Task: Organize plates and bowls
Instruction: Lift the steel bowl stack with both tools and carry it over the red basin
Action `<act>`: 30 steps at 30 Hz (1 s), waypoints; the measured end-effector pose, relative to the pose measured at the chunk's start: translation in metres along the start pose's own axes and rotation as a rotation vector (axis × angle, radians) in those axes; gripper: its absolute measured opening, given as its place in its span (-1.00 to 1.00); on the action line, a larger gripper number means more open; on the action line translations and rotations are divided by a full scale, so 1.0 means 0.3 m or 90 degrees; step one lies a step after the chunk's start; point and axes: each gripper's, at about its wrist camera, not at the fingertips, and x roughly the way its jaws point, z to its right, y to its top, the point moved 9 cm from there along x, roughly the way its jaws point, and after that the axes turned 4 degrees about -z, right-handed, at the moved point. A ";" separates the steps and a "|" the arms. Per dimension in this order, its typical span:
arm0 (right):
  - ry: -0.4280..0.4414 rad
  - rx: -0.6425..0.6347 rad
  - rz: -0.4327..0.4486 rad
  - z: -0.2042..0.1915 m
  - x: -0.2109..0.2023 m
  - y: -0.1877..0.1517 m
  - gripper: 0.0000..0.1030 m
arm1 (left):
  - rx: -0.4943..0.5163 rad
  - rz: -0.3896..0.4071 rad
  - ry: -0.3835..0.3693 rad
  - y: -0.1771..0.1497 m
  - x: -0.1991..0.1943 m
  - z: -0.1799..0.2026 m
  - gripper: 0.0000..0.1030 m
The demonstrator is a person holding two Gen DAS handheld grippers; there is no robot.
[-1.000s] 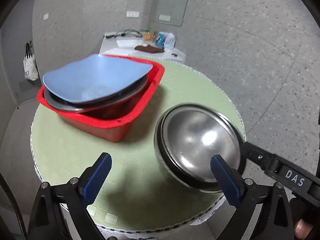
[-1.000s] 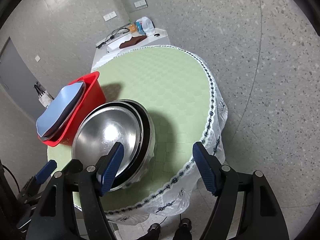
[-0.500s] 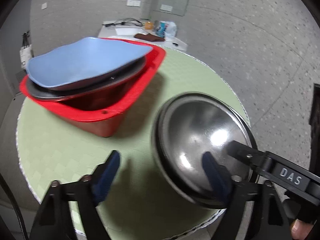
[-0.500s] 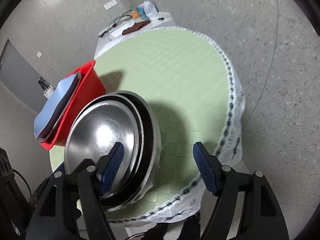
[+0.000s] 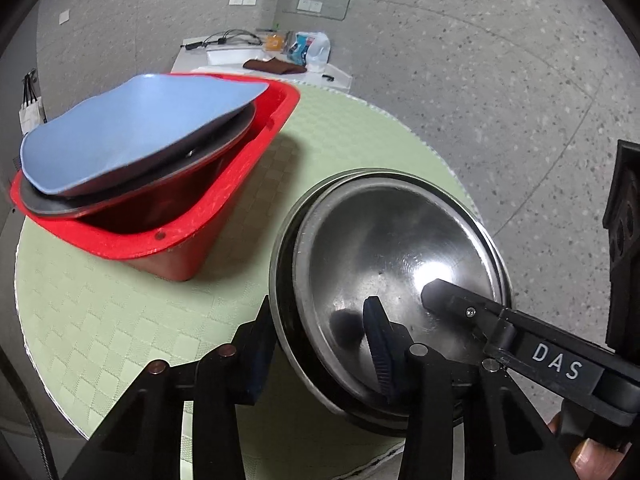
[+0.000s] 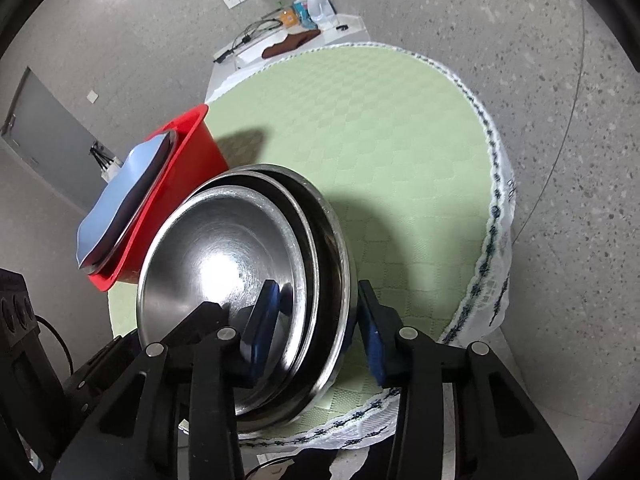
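A stack of nested steel bowls (image 5: 384, 256) sits at the near edge of the round green table (image 5: 120, 312); it also shows in the right wrist view (image 6: 224, 264). My left gripper (image 5: 320, 344) is shut on the stack's rim, one finger outside and one inside. My right gripper (image 6: 316, 320) is shut on the rim at another side. A red tub (image 5: 224, 216) behind the bowls holds a dark plate with a blue plate (image 5: 136, 136) on top.
The green tablecloth (image 6: 380, 140) has a white lace fringe (image 6: 496, 240) hanging over its edge. A small white table (image 5: 264, 60) with cables, a brown cloth and a jug stands beyond. Grey speckled floor surrounds the table.
Both grippers moved in from open positions and closed on the rim of the steel bowl stack. The stack now appears tilted.
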 end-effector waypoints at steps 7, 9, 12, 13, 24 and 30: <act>0.011 0.010 0.032 0.006 -0.074 0.027 -0.29 | 0.013 0.028 -0.017 -0.002 -0.073 0.030 -0.27; 0.013 0.013 0.043 0.003 -0.103 0.038 -0.30 | 0.018 0.035 -0.022 -0.002 -0.102 0.038 -0.27; 0.013 0.012 0.061 -0.011 -0.146 0.057 -0.30 | 0.032 0.057 -0.024 0.021 -0.160 0.054 -0.27; 0.011 0.010 0.067 -0.019 -0.161 0.066 -0.30 | 0.038 0.068 -0.025 0.033 -0.184 0.055 -0.27; 0.019 -0.032 0.132 -0.239 -0.253 0.211 -0.34 | 0.019 0.119 -0.029 0.139 -0.350 -0.130 -0.34; 0.040 -0.046 0.139 -0.426 -0.192 0.291 -0.34 | 0.005 0.133 -0.015 0.217 -0.433 -0.337 -0.37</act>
